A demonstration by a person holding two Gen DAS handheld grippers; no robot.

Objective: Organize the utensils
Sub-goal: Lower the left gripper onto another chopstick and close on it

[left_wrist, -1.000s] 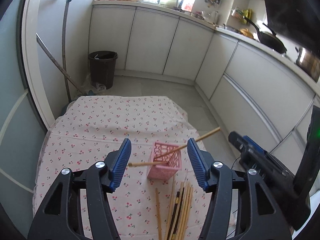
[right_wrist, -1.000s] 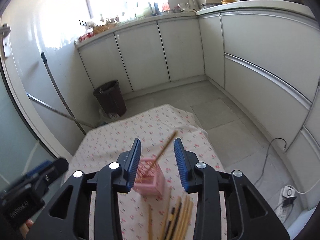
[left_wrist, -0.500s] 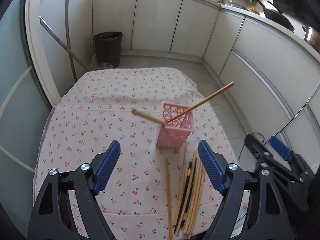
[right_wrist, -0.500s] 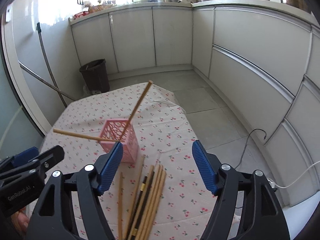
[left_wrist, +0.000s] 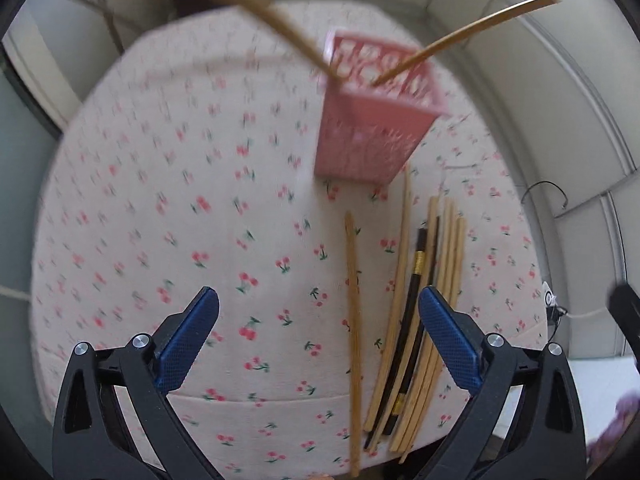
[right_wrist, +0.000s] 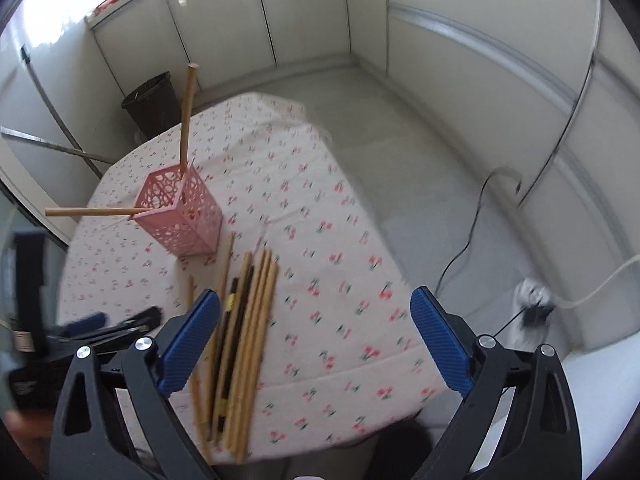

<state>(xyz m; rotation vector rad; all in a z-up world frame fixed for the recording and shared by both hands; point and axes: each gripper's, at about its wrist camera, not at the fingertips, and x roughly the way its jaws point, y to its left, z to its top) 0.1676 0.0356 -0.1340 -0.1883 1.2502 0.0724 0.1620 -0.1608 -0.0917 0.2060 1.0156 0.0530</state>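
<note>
A pink lattice holder [left_wrist: 370, 120] [right_wrist: 180, 212] stands on the cherry-print tablecloth [left_wrist: 180, 200] [right_wrist: 340, 280] with two wooden chopsticks [left_wrist: 460, 36] [right_wrist: 187, 116] leaning out of it. Several loose chopsticks [left_wrist: 408, 312] [right_wrist: 244, 328], wooden and black, lie in a bundle near the front edge, and one wooden chopstick [left_wrist: 352, 320] lies apart to their left. My left gripper [left_wrist: 318, 340] hovers above that single chopstick, its jaws opening wide, nothing pressed between them. My right gripper [right_wrist: 316, 344] hangs over the cloth just right of the bundle, jaws opening, empty.
White kitchen cabinets [right_wrist: 280, 20] ring the room. A dark waste bin [right_wrist: 152, 104] stands beyond the table. Cables and a power strip [right_wrist: 534, 304] lie on the floor at the right. The other gripper's black body [right_wrist: 48, 340] shows at the left edge of the right wrist view.
Both grippers let go of the chopsticks now leaning in the holder, opened wide, and dropped toward the loose chopsticks near the table's front edge, tilting downward.
</note>
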